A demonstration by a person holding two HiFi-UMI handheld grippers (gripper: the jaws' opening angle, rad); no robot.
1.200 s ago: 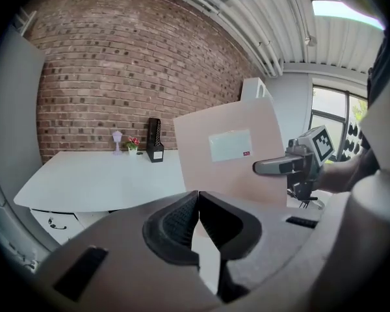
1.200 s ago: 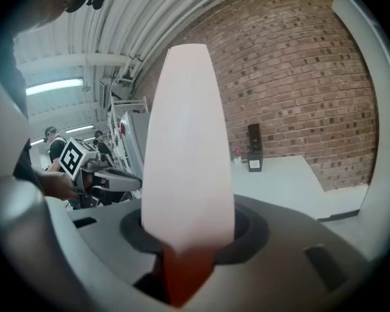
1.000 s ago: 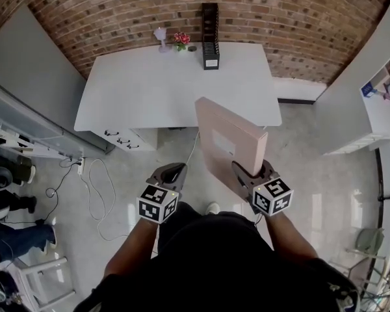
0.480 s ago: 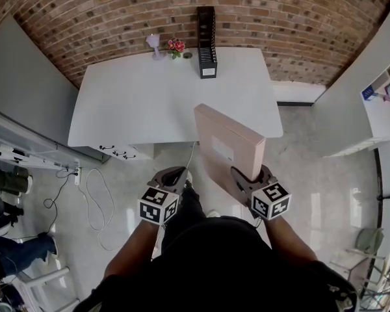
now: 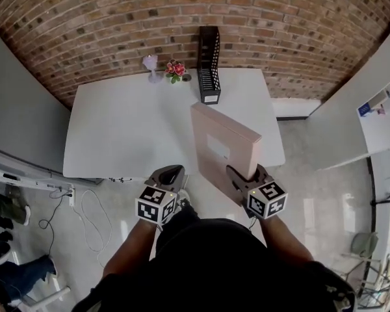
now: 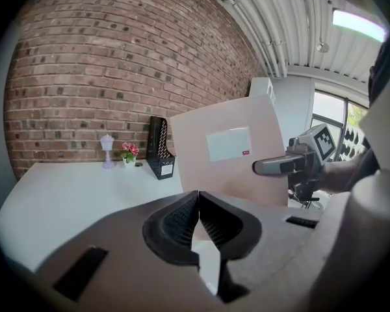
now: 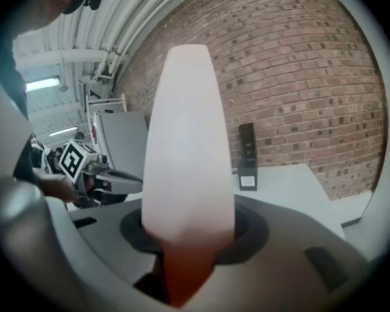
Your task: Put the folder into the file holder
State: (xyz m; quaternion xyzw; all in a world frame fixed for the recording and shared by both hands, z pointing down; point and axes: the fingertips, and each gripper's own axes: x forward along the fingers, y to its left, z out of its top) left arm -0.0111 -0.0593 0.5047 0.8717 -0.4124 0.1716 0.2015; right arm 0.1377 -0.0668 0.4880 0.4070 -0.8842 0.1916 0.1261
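While the head view looks steeply down, the right tongs [image 5: 236,174] are clamped on the lower edge of the folder [image 5: 229,135]. It's a thick pink-beige one, held up on edge in the air, and it shows against the white bench [image 5: 130,122] at about 5 o'clock. The left tongs [image 5: 169,174] sit at 9 o'clock from the right pair, near it and carrying nothing. Up at 12 o'clock, against the brick wall [image 5: 117,18], stands the black file holder [image 5: 208,64], well apart from the folder. A small pot of flowers [image 5: 177,70] and a little lamp [image 5: 149,64] stand at its 9 o'clock.

Over to the left gripper view: the jaws are pressed together with nothing between them. The folder fills 1 o'clock, its broad face and white label showing, and the right tongs bite its edge at 3 o'clock. The file holder stands at 11 o'clock on the bench by the wall.

Right gripper view now: the folder's narrow edge rises from between the jaws straight to 12 o'clock, with the pads tight on both sides. The file holder shows at 2 o'clock on the bench, and the left tongs are out at 9 o'clock.
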